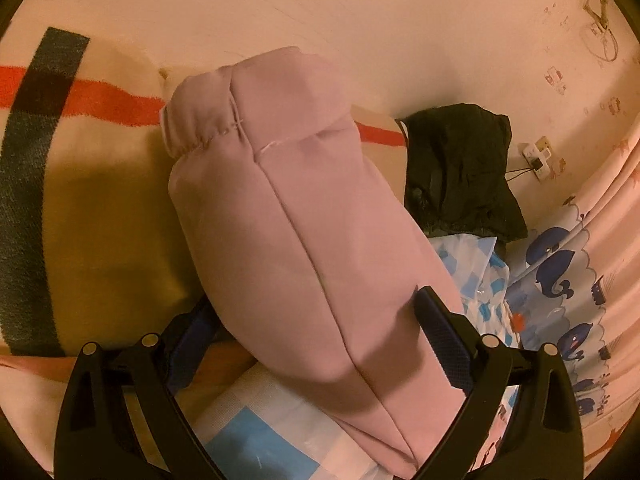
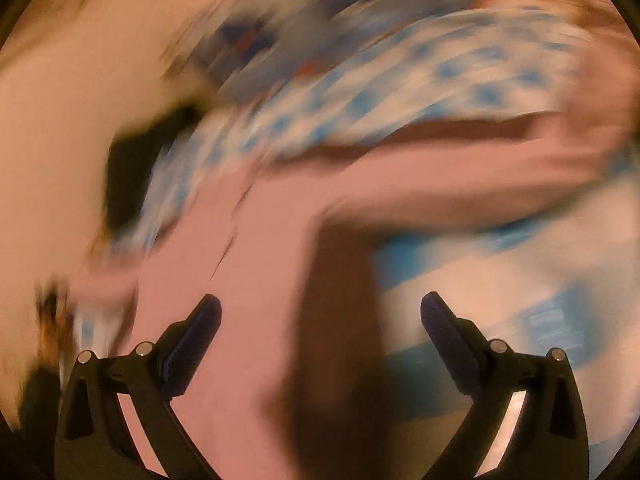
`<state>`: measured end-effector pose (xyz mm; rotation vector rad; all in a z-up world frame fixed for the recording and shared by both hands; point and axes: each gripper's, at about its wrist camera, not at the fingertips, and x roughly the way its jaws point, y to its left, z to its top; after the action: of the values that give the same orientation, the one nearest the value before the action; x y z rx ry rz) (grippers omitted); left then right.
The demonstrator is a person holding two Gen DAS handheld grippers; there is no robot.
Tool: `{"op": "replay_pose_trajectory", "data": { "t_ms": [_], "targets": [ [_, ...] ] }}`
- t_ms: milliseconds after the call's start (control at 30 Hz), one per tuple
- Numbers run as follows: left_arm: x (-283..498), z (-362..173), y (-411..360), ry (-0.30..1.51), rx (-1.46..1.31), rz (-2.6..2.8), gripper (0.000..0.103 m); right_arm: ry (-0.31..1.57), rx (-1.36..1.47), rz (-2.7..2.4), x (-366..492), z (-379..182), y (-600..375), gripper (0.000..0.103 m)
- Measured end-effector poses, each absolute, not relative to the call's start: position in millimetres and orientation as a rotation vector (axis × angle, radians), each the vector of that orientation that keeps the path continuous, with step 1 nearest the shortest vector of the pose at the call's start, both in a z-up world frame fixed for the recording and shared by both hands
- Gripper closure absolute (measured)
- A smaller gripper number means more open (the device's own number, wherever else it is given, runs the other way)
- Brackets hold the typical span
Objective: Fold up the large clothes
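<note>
A: So, starting on the left, how do the jaws of the left gripper (image 1: 316, 316) stand?

B: Spread wide, with the pink garment (image 1: 288, 208) lying between them. Its bulk runs from about six o'clock up to eleven o'clock, cuffed end farthest away. The finger at four o'clock presses against the cloth's edge; the one at eight o'clock is half hidden under it. Whether they actually pinch it, I cannot tell.

A: And what lies around it?

B: At nine o'clock a cream blanket (image 1: 92, 184) with red and dark stripes. At six o'clock a blue-checked sheet (image 1: 256, 432). At three o'clock a black garment (image 1: 460, 172), and beyond it a whale-print cloth (image 1: 560, 276).

A: Now the right side.

B: The right gripper (image 2: 320, 316) has its jaws wide apart and nothing between them. The view is heavily smeared. Pink cloth (image 2: 240, 280) fills the centre below the fingers, with a dark shadow band at six o'clock.

A: Anything else readable there?

B: Blue-checked fabric (image 2: 400, 92) sweeps across twelve to two o'clock, and a black patch (image 2: 136, 172) sits at nine o'clock. Finer detail is lost.
</note>
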<state>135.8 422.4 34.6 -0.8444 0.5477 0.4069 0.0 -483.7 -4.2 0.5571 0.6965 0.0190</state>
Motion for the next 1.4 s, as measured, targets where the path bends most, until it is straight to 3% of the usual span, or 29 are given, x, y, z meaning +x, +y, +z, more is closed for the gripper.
{"op": "replay_pose_trajectory", "data": {
  "t_ms": [233, 467, 533, 567, 600, 633, 700, 867, 933, 1067, 1400],
  "targets": [
    [94, 27, 496, 0.509, -0.828, 0.415, 0.011, 0.569, 0.761, -0.238, 11, 11, -619, 0.007],
    [69, 26, 513, 0.501, -0.828, 0.447, 0.01, 0.57, 0.827, -0.299, 58, 11, -663, 0.007],
    [69, 26, 514, 0.501, -0.826, 0.455, 0.01, 0.586, 0.823, -0.318, 65, 8, -669, 0.012],
    [70, 26, 514, 0.5, -0.826, 0.458, 0.01, 0.592, 0.829, -0.323, 70, 7, -672, 0.038],
    [70, 26, 514, 0.499, -0.827, 0.461, 0.01, 0.599, 0.855, -0.325, 71, 3, -677, 0.072],
    [71, 27, 514, 0.499, -0.826, 0.463, 0.01, 0.594, 0.869, -0.323, 73, 3, -679, 0.082],
    [72, 27, 514, 0.501, -0.825, 0.462, 0.01, 0.573, 0.884, -0.304, 70, 2, -680, 0.088],
    [72, 26, 516, 0.503, -0.831, 0.454, 0.009, 0.443, 0.777, -0.213, 51, 26, -663, 0.089],
    [73, 25, 516, 0.502, -0.829, 0.458, 0.009, 0.48, 0.852, -0.217, 53, 15, -674, 0.089],
    [73, 25, 514, 0.5, -0.826, 0.458, 0.009, 0.373, 0.904, -0.149, 46, 29, -667, 0.089],
    [67, 24, 511, 0.485, -0.831, 0.418, 0.009, 0.244, 0.695, 0.277, 115, 140, -499, 0.089]
  ]
}}
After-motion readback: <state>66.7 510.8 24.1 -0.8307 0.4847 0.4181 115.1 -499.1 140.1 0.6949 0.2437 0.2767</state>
